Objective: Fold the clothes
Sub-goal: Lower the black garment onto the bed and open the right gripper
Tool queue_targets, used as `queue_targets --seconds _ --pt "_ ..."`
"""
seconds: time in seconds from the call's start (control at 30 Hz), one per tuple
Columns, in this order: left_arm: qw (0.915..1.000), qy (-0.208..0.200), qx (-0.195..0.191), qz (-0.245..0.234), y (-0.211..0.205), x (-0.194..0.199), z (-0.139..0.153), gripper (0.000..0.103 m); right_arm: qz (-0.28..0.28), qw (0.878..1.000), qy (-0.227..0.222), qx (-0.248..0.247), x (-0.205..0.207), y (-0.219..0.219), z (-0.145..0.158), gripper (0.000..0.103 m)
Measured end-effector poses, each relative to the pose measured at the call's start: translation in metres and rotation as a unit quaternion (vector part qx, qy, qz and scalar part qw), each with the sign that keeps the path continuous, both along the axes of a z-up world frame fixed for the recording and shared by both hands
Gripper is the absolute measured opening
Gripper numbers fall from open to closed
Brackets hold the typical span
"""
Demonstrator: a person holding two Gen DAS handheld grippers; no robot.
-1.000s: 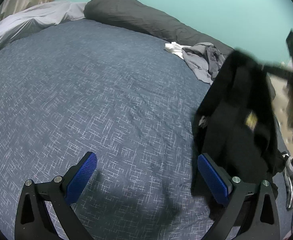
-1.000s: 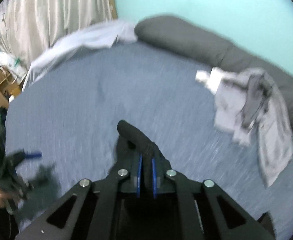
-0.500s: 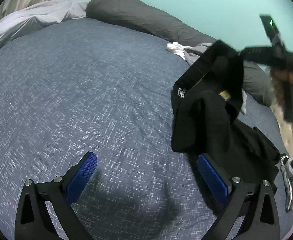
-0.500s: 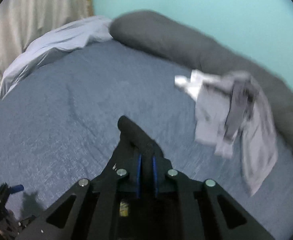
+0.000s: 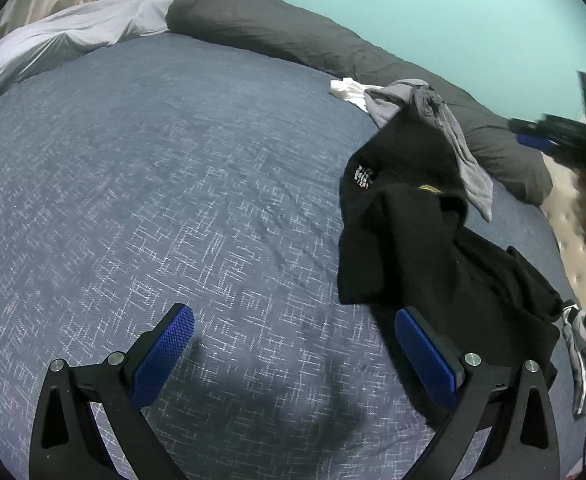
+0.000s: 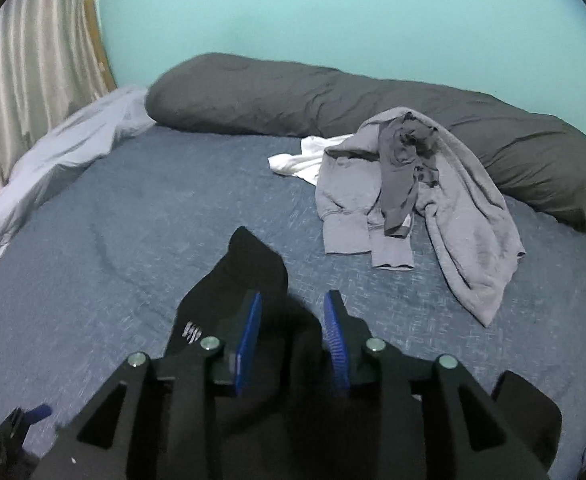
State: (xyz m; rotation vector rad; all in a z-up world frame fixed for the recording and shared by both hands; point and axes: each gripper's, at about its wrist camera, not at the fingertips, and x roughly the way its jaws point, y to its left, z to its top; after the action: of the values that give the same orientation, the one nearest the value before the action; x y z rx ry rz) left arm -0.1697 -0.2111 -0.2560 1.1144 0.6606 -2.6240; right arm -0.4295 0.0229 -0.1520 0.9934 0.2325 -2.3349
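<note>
Right claw [image 6: 293,334] above black garment [image 6: 249,276]

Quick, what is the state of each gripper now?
Left gripper: open, holding nothing.
Right gripper: open, above the black garment, not gripping it.

No writing can be read anywhere. The black garment [image 5: 405,216] carries a small white print [image 5: 362,177] near its edge, visible from both wrists [image 6: 191,332], but the marks are too small and blurred to make out as letters. A yellowish tag [image 5: 431,189] on the same garment shows no readable text either.
</note>
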Motion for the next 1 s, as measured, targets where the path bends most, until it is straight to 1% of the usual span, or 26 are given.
queue_targets --seconds 0.03,0.1,0.17,0.2,0.33,0.37,0.47,0.6,0.67,0.73,0.8,0.9,1.0 --pt "1.0 0.0 0.0 0.0 0.0 0.0 0.0 0.103 0.006 1.0 -0.003 -0.009 0.007 0.007 0.004 0.033" --pt "1.0 0.001 0.001 0.004 0.001 0.001 0.001 0.103 0.011 0.999 -0.015 -0.031 0.027 0.023 0.006 0.037" --pt "1.0 0.002 -0.001 0.002 0.003 0.003 0.001 0.103 0.015 0.998 -0.046 -0.041 0.047 0.04 -0.004 0.05" --pt "1.0 0.002 -0.003 0.0 0.004 0.003 0.001 0.103 0.02 0.997 -0.058 -0.043 0.054 0.044 -0.008 0.051" --pt "0.9999 0.002 -0.01 -0.006 0.011 0.007 0.001 0.103 0.014 0.995 -0.085 -0.051 0.092 0.072 -0.03 0.052" --pt "0.9999 0.002 -0.011 -0.008 0.013 0.008 0.001 0.103 0.011 0.993 -0.1 -0.06 0.1 0.08 -0.037 0.052" --pt "0.9998 0.002 -0.018 -0.011 0.018 0.012 0.001 0.103 0.007 0.988 -0.125 -0.086 0.125 0.101 -0.053 0.052" --pt "0.9993 0.003 -0.033 -0.016 0.025 0.02 0.0 0.103 -0.012 0.986 -0.124 -0.107 0.155 0.128 -0.068 0.052" --pt "0.9991 0.003 -0.038 -0.019 0.028 0.024 -0.002 0.103 -0.034 0.984 -0.12 -0.128 0.168 0.144 -0.075 0.052" --pt "0.9989 0.0 -0.042 -0.022 0.03 0.028 -0.005 0.103 -0.07 0.979 -0.108 -0.156 0.179 0.166 -0.08 0.052" --pt "0.9987 -0.003 -0.045 -0.023 0.031 0.03 -0.007 0.103 -0.096 0.975 -0.105 -0.17 0.184 0.186 -0.084 0.052" --pt "0.9988 -0.002 -0.043 -0.021 0.029 0.033 -0.008 0.103 -0.159 0.968 -0.097 -0.171 0.185 0.227 -0.09 0.052" --pt "0.999 0.001 -0.039 -0.021 0.029 0.032 -0.007 0.103 -0.232 0.956 -0.093 -0.151 0.187 0.27 -0.097 0.052"
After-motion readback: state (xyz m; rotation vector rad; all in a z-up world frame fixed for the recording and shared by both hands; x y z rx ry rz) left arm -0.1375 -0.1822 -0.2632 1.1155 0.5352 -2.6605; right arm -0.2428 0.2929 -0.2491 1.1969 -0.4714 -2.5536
